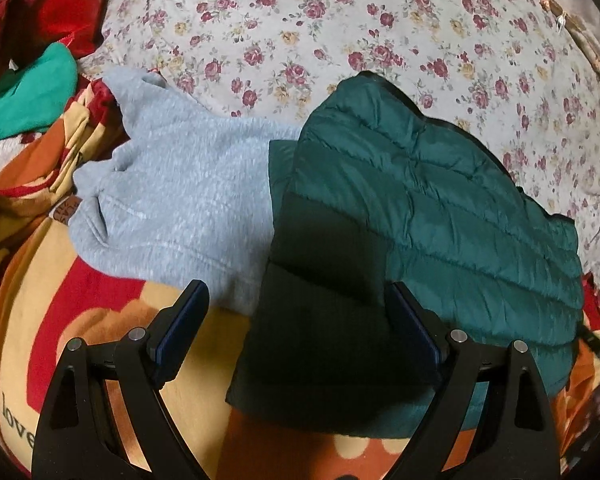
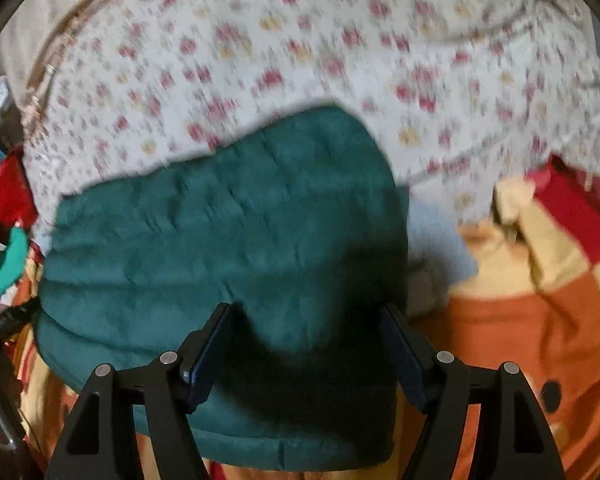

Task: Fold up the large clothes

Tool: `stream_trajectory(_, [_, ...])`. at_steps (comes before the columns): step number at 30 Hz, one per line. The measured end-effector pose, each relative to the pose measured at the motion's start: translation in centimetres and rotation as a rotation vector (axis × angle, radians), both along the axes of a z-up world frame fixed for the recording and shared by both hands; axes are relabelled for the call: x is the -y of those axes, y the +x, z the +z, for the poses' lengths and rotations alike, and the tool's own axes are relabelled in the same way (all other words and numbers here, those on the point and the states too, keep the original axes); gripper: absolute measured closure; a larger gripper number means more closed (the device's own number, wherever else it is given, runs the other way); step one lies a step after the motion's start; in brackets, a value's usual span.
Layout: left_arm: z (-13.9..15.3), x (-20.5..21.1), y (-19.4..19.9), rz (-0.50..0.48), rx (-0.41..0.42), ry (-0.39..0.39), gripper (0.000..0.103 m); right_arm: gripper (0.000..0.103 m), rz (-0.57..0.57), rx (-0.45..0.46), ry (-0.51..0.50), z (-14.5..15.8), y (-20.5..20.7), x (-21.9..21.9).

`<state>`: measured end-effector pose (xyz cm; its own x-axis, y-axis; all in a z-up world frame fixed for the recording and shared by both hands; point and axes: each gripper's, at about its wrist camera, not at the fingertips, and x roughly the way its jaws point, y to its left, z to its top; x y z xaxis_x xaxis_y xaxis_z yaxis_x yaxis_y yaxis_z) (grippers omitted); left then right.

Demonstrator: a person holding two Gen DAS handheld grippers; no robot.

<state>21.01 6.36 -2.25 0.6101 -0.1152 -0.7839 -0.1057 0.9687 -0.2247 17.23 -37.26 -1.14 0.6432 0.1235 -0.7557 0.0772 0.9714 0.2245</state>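
While the dark green quilted puffer jacket (image 1: 440, 216) already lies as a compact folded bundle on the bed, the left wrist view shows the left claw (image 1: 296, 332) hovering over its near edge with both jaws spread wide and nothing between the pads. Just beside the jacket, touching its left side, sits a light grey fleece sweater (image 1: 180, 200), rumpled and not folded. Both rest partly on an orange, red and cream printed blanket (image 1: 60, 320), with a white bedsheet patterned with small red roses (image 1: 340, 20) behind. A crumpled bright green garment (image 1: 28, 92) lies far left.

From the right wrist view, which is blurred, the same jacket (image 2: 220, 220) fills the centre. The right claw (image 2: 308, 344) hangs above it, jaws apart and gripping nothing.

By my reading, the jacket looks finished or nearly so; the grey sweater and green garment appear left to fold.
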Motion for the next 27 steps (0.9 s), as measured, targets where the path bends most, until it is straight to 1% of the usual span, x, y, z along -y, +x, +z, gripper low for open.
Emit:
stream_trajectory(1, [-0.1, 0.0, -0.1, 0.000, -0.006, 0.001, 0.012, 0.031, -0.002, -0.019, 0.018, -0.8, 0.4, 0.0])
stream_trajectory(3, [-0.2, 0.0, -0.5, 0.002, -0.015, -0.001, 0.012, 0.031, -0.019, -0.022, 0.035, -1.2, 0.5, 0.2])
stream_trajectory(6, [0.0, -0.3, -1.4, 0.000, -0.012, -0.002, 0.012, 0.031, -0.032, -0.014, 0.021, -0.2, 0.0, 0.1])
stream_trajectory(8, [0.1, -0.4, -1.9, -0.005, -0.008, 0.005, 0.012, 0.031, -0.039, -0.010, 0.032, 0.6, -0.7, 0.2])
stream_trajectory(10, [0.2, -0.5, -2.3, -0.006, -0.005, 0.007, 0.012, 0.028, -0.043, -0.003, 0.048, 1.1, -1.5, 0.3])
stream_trajectory(11, [0.2, -0.6, -2.5, -0.004, -0.004, 0.004, 0.012, 0.022, -0.047, 0.005, 0.054, 1.4, -2.0, 0.4])
stream_trajectory(12, [0.3, -0.8, -2.7, -0.001, -0.002, 0.000, 0.012, 0.020, -0.050, 0.011, 0.055, 1.6, -2.3, 0.4])
stream_trajectory(20, [0.6, -1.4, -3.1, 0.016, 0.011, -0.006, 0.012, 0.020, -0.025, -0.001, 0.056, 1.8, -2.9, -0.6])
stream_trajectory(25, [0.5, -1.7, -2.9, 0.022, 0.006, -0.008, 0.012, 0.020, -0.005, 0.009, 0.029, 1.8, -2.8, -1.4])
stream_trajectory(27, [0.3, -1.8, -2.6, 0.023, 0.001, -0.022, 0.012, 0.019, -0.008, 0.010, 0.025, 1.8, -2.6, -1.3])
